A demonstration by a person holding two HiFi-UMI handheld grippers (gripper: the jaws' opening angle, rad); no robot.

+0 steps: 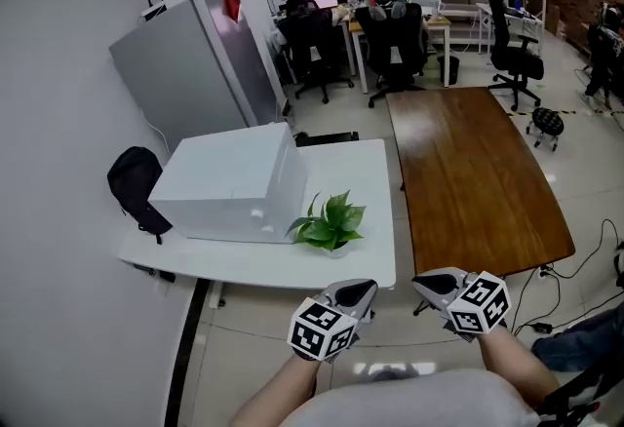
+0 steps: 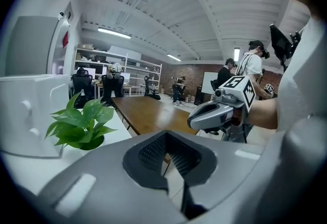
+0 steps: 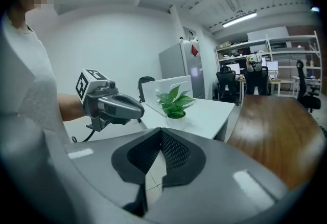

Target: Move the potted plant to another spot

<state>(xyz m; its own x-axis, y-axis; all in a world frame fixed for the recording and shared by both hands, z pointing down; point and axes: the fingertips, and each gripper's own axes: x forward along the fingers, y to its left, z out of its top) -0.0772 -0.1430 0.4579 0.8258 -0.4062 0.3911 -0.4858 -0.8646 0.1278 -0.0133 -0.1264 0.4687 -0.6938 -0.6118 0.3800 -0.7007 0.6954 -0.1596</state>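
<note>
A small potted plant (image 1: pixel 330 223) with green leaves stands near the front edge of the white table (image 1: pixel 370 181), just right of a white box (image 1: pixel 234 183). Both grippers hang in front of that edge, over the floor, and hold nothing. My left gripper (image 1: pixel 357 292) is below the plant and slightly to its right, jaws closed together. My right gripper (image 1: pixel 435 285) is further right, also shut. In the left gripper view the plant (image 2: pixel 82 126) sits left of the empty shut gripper (image 2: pixel 168 147). In the right gripper view the plant (image 3: pixel 174 101) in its white pot stands beyond the shut gripper (image 3: pixel 159 144).
A long brown wooden table (image 1: pixel 468 181) adjoins the white one on the right. A grey cabinet (image 1: pixel 185 74) and a black bag (image 1: pixel 136 183) stand at the left. Office chairs (image 1: pixel 395 50) and desks fill the back. People (image 2: pixel 250 67) stand far off in the left gripper view.
</note>
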